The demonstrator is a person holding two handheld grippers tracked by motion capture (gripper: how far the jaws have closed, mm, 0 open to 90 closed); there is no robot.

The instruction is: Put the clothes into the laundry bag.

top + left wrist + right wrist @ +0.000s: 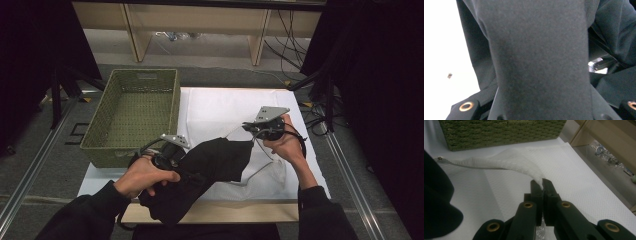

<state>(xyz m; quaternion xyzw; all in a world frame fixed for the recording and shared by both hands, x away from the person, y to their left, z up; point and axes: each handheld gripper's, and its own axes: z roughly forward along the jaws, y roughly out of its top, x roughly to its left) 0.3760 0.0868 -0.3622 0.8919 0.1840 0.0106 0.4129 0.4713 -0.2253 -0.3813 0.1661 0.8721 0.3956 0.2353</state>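
Black jaws of my right gripper are clenched on a thin white mesh fabric, dimpled and translucent, lifted in a taut ridge above the white tablecloth. My left gripper grasps a matte black cloth, soft and creased, draped between its jaws. Beyond it stands a rectangular woven green basket.

No readable writing

No letters, numbers, labels or brand marks can be made out on any surface in the high view or either gripper view.
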